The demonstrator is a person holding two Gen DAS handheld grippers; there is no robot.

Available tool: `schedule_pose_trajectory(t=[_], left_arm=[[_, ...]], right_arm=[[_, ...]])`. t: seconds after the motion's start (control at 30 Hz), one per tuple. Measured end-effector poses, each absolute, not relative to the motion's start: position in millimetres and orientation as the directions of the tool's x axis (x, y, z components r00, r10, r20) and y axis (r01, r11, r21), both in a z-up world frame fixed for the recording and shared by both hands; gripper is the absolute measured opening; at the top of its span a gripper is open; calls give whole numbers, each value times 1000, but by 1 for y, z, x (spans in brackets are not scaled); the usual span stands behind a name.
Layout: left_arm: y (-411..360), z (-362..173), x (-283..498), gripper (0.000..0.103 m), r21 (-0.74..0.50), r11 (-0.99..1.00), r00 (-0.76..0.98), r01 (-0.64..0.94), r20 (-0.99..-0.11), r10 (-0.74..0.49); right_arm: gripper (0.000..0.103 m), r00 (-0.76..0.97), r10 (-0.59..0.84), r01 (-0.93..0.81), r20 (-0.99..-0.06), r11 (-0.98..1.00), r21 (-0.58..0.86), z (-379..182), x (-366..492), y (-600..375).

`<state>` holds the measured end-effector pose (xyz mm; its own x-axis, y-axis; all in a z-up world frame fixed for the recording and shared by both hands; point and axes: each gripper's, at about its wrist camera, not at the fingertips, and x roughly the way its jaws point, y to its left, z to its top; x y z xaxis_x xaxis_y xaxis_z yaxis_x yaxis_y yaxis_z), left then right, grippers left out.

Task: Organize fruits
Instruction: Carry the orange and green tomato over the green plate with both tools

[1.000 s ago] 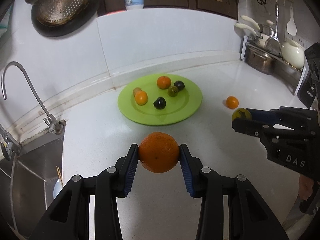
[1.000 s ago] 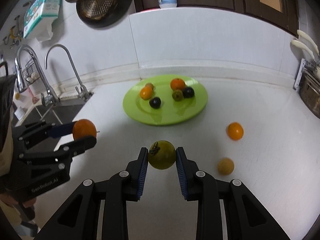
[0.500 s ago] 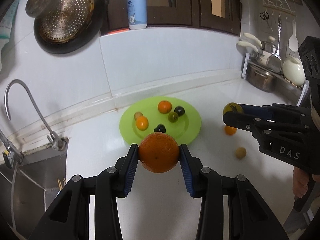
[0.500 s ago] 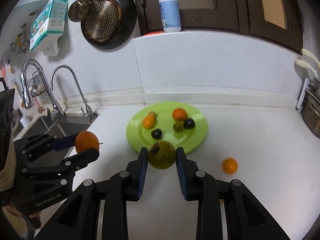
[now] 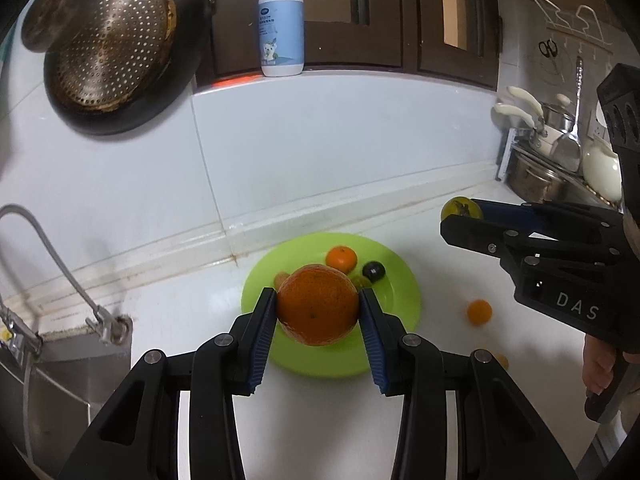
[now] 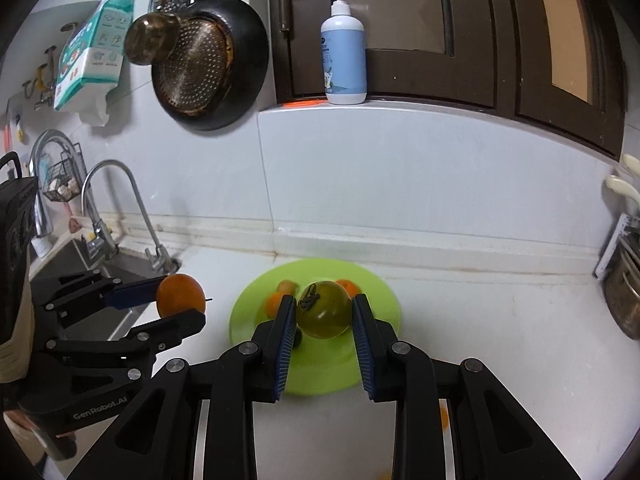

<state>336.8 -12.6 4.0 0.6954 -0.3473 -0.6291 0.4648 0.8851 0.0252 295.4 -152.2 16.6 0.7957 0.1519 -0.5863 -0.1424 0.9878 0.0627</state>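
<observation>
My left gripper [image 5: 318, 312] is shut on a large orange [image 5: 317, 304] and holds it high above the counter, in front of the green plate [image 5: 396, 300]. My right gripper [image 6: 323, 314] is shut on a yellow-green tomato-like fruit [image 6: 323, 309], also raised over the green plate [image 6: 376, 284]. The plate holds a small orange [image 5: 341, 259], a dark fruit [image 5: 373, 270] and others partly hidden by the held fruits. Each gripper shows in the other's view: the right one with its fruit [image 5: 461, 209], the left one with its orange [image 6: 180, 295].
A small orange [image 5: 479, 312] and another fruit [image 5: 500, 360] lie on the white counter right of the plate. A sink with a tap [image 5: 56, 264] is at the left. Pots and utensils [image 5: 560, 160] stand at the right. A soap bottle [image 6: 343, 52] stands on the ledge.
Both grippers have risen and tilted up with their fruits held. The plate now sits lower and smaller in both views, and more of the wall and cabinets shows.
</observation>
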Motion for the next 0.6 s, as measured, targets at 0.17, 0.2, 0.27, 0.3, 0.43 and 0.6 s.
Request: schedule_pose_trajectory(t=[0.17, 0.2, 0.27, 0.3, 0.43, 0.6], left_arm=[[-21, 6, 358, 41, 34, 889, 701, 456, -629, -336], [-24, 6, 363, 41, 38, 889, 703, 455, -629, -333], [-28, 6, 371, 41, 47, 888, 704, 457, -629, -330], [-30, 5, 376, 41, 50, 887, 703, 459, -630, -329], [-39, 0, 400, 41, 41, 880, 684, 473, -647, -337], [-46, -14, 431, 41, 14, 877, 647, 480, -681, -343]], right_arm=[[29, 778, 158, -146, -608, 987, 69, 15, 321, -159], [29, 773, 157, -151, -614, 987, 62, 14, 328, -160], [29, 773, 150, -148, -616, 987, 55, 13, 336, -162], [29, 770, 152, -151, -620, 987, 54, 11, 343, -164], [29, 757, 151, -150, -636, 987, 55, 4, 365, -169], [29, 698, 168, -153, -696, 985, 84, -10, 397, -174]])
